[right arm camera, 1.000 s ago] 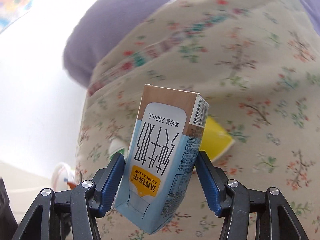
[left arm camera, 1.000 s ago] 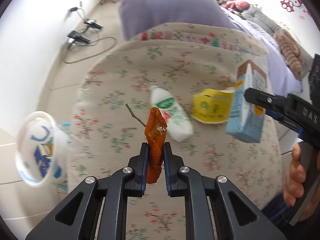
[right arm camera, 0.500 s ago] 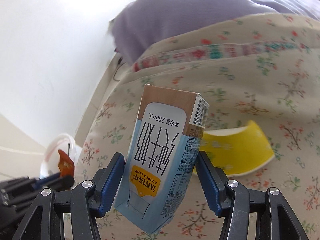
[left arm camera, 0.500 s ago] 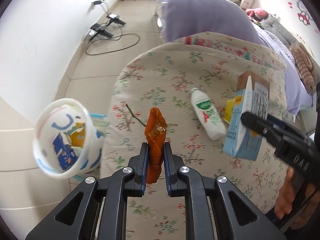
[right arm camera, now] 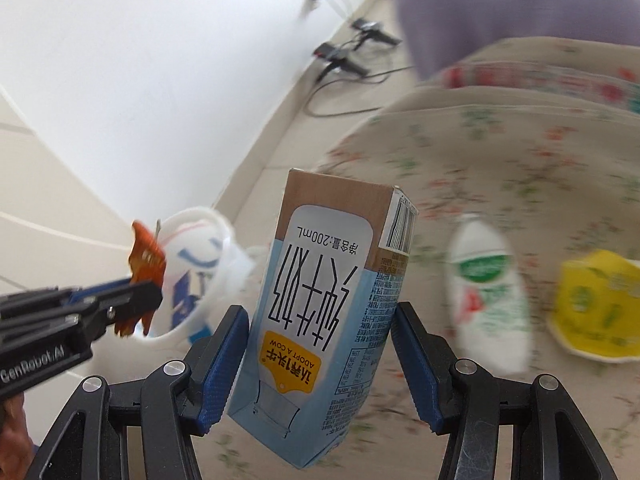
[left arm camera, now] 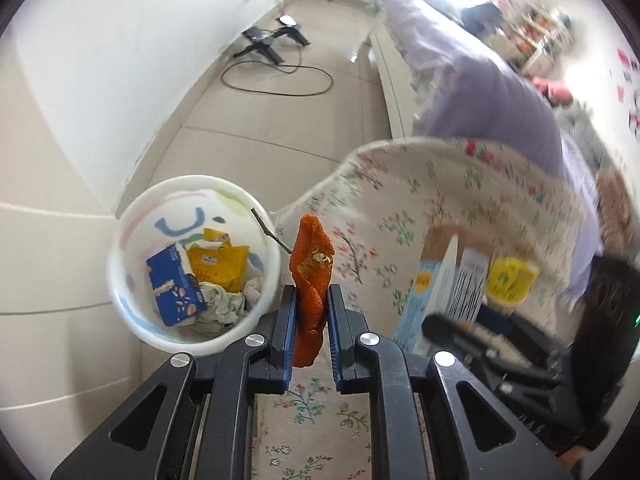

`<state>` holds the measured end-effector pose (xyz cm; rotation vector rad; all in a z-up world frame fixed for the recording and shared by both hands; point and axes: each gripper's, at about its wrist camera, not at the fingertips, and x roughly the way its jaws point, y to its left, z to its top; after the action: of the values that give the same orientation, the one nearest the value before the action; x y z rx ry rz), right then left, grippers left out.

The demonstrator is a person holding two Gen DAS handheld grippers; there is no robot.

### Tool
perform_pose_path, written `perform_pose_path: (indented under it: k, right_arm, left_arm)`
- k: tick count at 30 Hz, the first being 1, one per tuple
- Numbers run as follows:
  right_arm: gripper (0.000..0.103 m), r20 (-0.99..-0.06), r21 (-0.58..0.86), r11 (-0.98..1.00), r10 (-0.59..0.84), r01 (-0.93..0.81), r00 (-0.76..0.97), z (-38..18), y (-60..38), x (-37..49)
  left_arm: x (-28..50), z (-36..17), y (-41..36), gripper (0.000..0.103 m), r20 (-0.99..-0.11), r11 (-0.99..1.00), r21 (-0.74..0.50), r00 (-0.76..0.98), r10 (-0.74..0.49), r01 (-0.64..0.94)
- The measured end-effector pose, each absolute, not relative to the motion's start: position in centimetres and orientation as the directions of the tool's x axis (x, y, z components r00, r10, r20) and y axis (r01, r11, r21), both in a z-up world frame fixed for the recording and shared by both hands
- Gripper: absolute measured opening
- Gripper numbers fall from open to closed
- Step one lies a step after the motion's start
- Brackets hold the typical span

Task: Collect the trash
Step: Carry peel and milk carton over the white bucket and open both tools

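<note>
Two pieces of trash are carried: an orange peel (left arm camera: 310,280) is clamped in the left gripper (left arm camera: 311,320) jaws beside the wastebasket (left arm camera: 120,280), already partly filled, and a milk carton (right arm camera: 320,320) is gripped by the right gripper (right arm camera: 320,356). Left on the bed (right arm camera: 520,160) are a plastic bottle (right arm camera: 486,292) and a yellow wrapper (right arm camera: 600,304), both blurred.

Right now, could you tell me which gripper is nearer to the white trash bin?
Left. The left gripper, holding the orange peel, is right beside the white trash bin rim; the right gripper, holding the milk carton, is farther back over the bed.
</note>
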<state>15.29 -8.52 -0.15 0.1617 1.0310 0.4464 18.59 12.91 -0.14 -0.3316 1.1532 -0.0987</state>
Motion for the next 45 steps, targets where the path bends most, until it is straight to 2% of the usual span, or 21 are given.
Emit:
perform_pose_path:
  k: [2, 8, 13, 15, 17, 19, 24, 30, 33, 35, 37, 45]
  right_arm:
    - [0.064, -0.785, 0.392, 0.874, 0.480, -0.285, 0.392, -0.7, -7.2, 15.7]
    - [0.064, -0.771, 0.408, 0.849, 0.517, -0.335, 0.372, -0.4, -2.4, 16.8]
    - [0.064, -0.757, 0.445, 0.818, 0.561, -0.364, 0.336, -1.2, 2.0, 18.2]
    - [0.064, -0.747, 0.476, 0.799, 0.588, -0.367, 0.312, -1.7, 3.7, 18.6]
    - [0.064, -0.750, 0.488, 0.795, 0.593, -0.359, 0.294, -2.6, 4.7, 19.0]
    - [0.064, -0.759, 0.494, 0.797, 0.590, -0.348, 0.275, -3.8, 5.7, 19.6]
    - [0.064, -0.775, 0.482, 0.807, 0.574, -0.340, 0.263, -5.0, 6.7, 20.3]
    - [0.065, -0.807, 0.385, 0.827, 0.517, -0.411, 0.286, -5.2, 8.8, 20.6]
    - [0.066, -0.836, 0.311, 0.836, 0.467, -0.453, 0.288, -5.9, 11.0, 21.9]
    - [0.071, -0.848, 0.278, 0.846, 0.439, -0.454, 0.299, -6.1, 11.6, 22.0]
    - [0.075, -0.847, 0.275, 0.857, 0.430, -0.435, 0.311, -6.2, 11.3, 22.3]
    - [0.075, -0.836, 0.311, 0.855, 0.454, -0.415, 0.309, -4.8, 7.2, 21.2]
  left_arm:
    - [18.9, -0.1, 15.7, 0.016, -0.873, 0.930, -0.339, 0.417, -0.253, -0.145]
    - [19.8, -2.7, 21.3, 0.016, -0.890, 0.875, -0.377, 0.382, -0.250, -0.305]
    - [20.6, -4.8, 22.8, 0.018, -0.888, 0.817, -0.435, 0.333, -0.319, -0.378]
    - [20.5, -5.1, 23.7, 0.023, -0.881, 0.786, -0.458, 0.331, -0.338, -0.415]
    - [20.3, -4.8, 24.3, 0.040, -0.879, 0.773, -0.459, 0.353, -0.321, -0.439]
    - [20.2, -4.2, 24.5, 0.046, -0.878, 0.778, -0.452, 0.370, -0.303, -0.437]
    - [20.1, -3.9, 24.8, 0.046, -0.864, 0.761, -0.481, 0.386, -0.324, -0.436]
    - [19.9, -3.7, 25.3, 0.046, -0.860, 0.741, -0.488, 0.396, -0.321, -0.460]
    - [19.8, -3.5, 25.6, 0.046, -0.858, 0.732, -0.492, 0.403, -0.318, -0.471]
    - [19.6, -3.4, 25.8, 0.046, -0.858, 0.730, -0.491, 0.407, -0.312, -0.475]
    - [19.6, -3.3, 25.7, 0.046, -0.858, 0.734, -0.489, 0.409, -0.309, -0.472]
    - [20.2, -2.7, 23.6, 0.046, -0.859, 0.768, -0.482, 0.399, -0.320, -0.421]
